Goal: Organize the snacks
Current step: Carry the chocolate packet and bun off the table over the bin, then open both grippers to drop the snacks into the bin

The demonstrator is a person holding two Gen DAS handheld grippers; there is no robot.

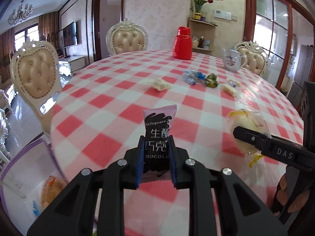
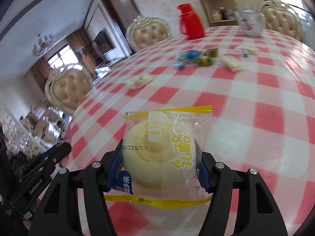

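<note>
While a chocolate bar (image 1: 157, 137) is clamped in the left gripper (image 1: 156, 157) and a cake (image 2: 159, 155) in the right gripper (image 2: 160, 163), both above the bench (image 1: 122, 98), a box (image 1: 21, 169) at 8 o'clock already holds snacks; several wrapped ones (image 1: 198, 78) remain at 1 o'clock.

Home dining room: checked table (image 1: 126, 90), tufted chairs (image 1: 35, 72), chandelier (image 1: 19, 14).

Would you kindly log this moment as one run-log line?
left gripper: shut on chocolate packet | right gripper: shut on yellow cake packet | loose snacks: on table

Tufted chairs (image 1: 37, 74) ring checked table (image 1: 122, 90); chandelier (image 1: 19, 12) overhead.
</note>
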